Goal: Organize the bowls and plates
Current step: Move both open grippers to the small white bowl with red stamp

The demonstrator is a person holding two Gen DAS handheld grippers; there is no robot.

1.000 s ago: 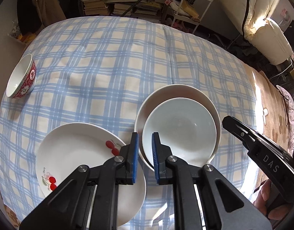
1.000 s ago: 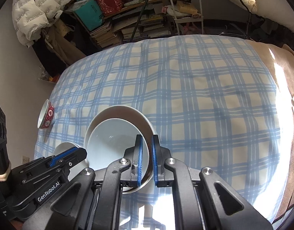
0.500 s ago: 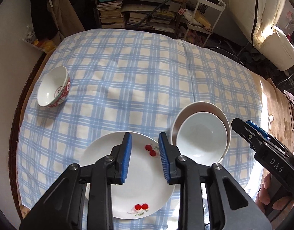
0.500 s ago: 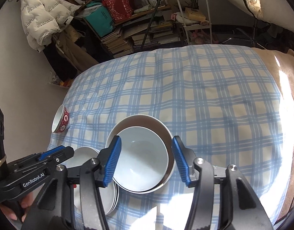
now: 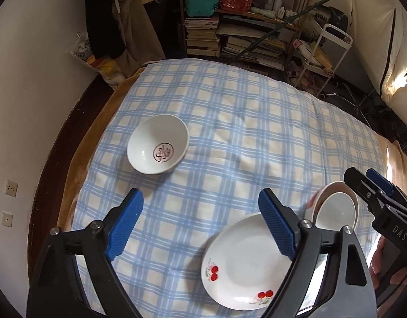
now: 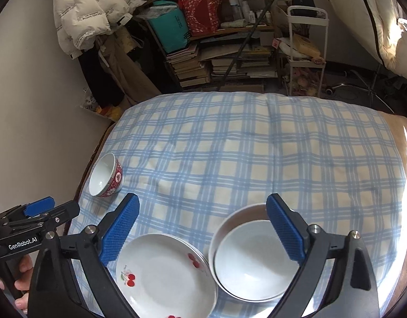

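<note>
A small bowl, white inside with a red emblem and red-patterned outside, stands alone at the left of the blue-checked cloth. White cherry-printed plates lie stacked near the front edge, also seen as the cherry plate. Just right of them a white bowl sits nested in a larger bowl. My left gripper hovers above the cloth between small bowl and plates, its jaws opening with nothing between them. My right gripper hangs above plates and nested bowls, jaws opening, also with nothing between them.
A shelf of stacked books and bags and a white trolley stand beyond the far edge. A pale wall runs close along the left, by the brown rim. A person's hand holds the left gripper.
Both grippers went from shut at the nested bowls' rim to wide open and pulled back and up. The left view swung left, bringing the small red bowl toward the middle.
</note>
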